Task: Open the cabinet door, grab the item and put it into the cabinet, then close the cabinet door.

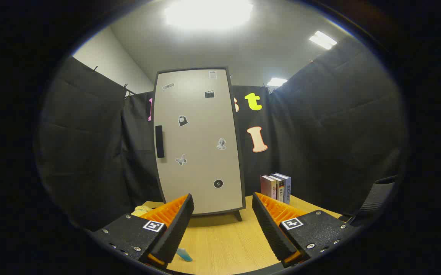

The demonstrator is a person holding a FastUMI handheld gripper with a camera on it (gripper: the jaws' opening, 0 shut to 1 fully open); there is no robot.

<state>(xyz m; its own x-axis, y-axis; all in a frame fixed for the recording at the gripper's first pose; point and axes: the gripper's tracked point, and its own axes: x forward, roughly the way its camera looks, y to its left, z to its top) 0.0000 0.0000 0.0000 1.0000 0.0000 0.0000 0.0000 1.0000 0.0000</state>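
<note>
Facing shut cabinet (199,141), claw (223,202) spread, empty.

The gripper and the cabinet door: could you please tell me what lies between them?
In the gripper view, a bare stretch of wooden table separates the open gripper from the closed cabinet door; nothing sits between its fingers.

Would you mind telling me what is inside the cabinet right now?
That cannot be seen: the cabinet door is closed, showing only stickers and a dark handle. The gripper is open ahead of it, holding nothing.
</note>
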